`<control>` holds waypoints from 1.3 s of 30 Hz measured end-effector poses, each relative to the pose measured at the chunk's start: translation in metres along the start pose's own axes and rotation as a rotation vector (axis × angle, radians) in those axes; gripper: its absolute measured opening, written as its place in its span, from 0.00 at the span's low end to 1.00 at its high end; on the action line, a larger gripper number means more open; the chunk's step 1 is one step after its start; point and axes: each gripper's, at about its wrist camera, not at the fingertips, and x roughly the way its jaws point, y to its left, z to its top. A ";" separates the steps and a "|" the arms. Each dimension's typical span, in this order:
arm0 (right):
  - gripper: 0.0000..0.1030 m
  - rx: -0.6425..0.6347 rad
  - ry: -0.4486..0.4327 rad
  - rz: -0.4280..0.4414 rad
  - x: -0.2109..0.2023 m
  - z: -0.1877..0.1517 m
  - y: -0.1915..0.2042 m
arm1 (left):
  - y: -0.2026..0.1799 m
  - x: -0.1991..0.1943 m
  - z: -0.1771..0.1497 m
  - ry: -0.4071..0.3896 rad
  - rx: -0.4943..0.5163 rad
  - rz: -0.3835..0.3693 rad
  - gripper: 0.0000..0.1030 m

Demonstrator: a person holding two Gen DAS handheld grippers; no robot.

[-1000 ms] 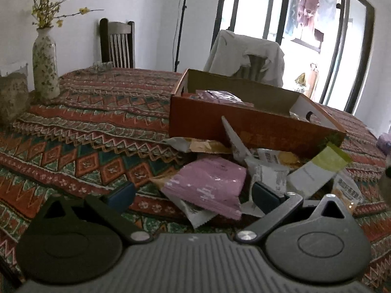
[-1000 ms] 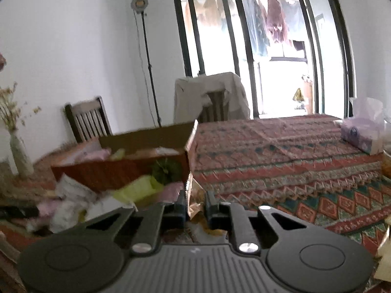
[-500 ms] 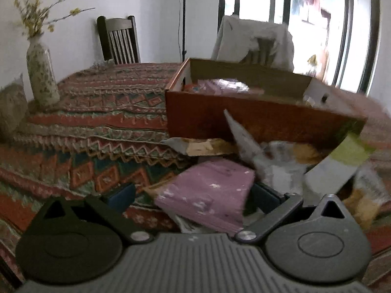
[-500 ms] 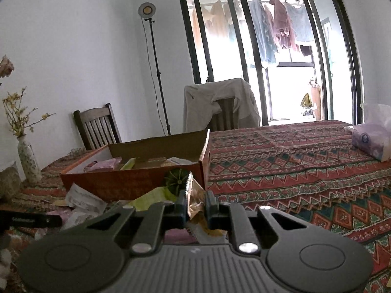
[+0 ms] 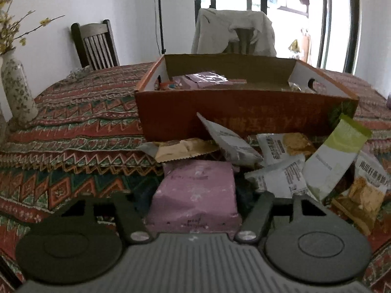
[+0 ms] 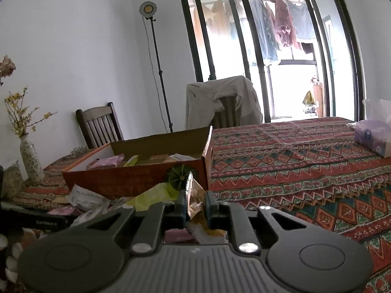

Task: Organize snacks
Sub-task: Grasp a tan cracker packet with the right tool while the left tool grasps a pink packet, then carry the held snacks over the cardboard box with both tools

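Between the fingers of the left gripper (image 5: 194,195) a pink packet (image 5: 195,190) is seen; the jaws are closing on it, though whether the pads already press its sides cannot be told, since the fingertips are hidden behind it. The right gripper (image 6: 194,206) is clamped nearly shut on the serrated edge of a brown packet (image 6: 195,201), which stands up between its fingers. Just beyond the pink packet, loose snacks are heaped on the patterned cloth (image 5: 73,127): white packets (image 5: 278,168), a green-topped packet (image 5: 337,156) and a tan packet (image 5: 183,147), some of them leaning against the front wall of the box. Behind the heap an orange box (image 5: 185,112) is set open-topped on the table. Inside it, a purple packet (image 5: 207,77) and a few others are laid flat toward its left end; a yellow-green packet (image 6: 132,160) is also visible there from the right wrist view. Farther off, a vase (image 5: 14,90) stands at the table's left edge.
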 end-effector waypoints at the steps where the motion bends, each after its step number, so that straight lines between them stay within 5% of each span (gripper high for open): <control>1: 0.13 0.002 -0.002 0.000 -0.001 0.000 0.000 | 0.001 -0.002 -0.001 -0.003 -0.005 0.003 0.61; 22: 0.13 -0.038 -0.065 0.016 -0.026 0.016 0.024 | 0.017 -0.087 0.010 -0.215 -0.062 -0.022 0.61; 39: 0.13 -0.063 -0.141 0.041 0.002 0.066 0.052 | 0.000 -0.088 0.073 -0.335 -0.093 -0.088 0.61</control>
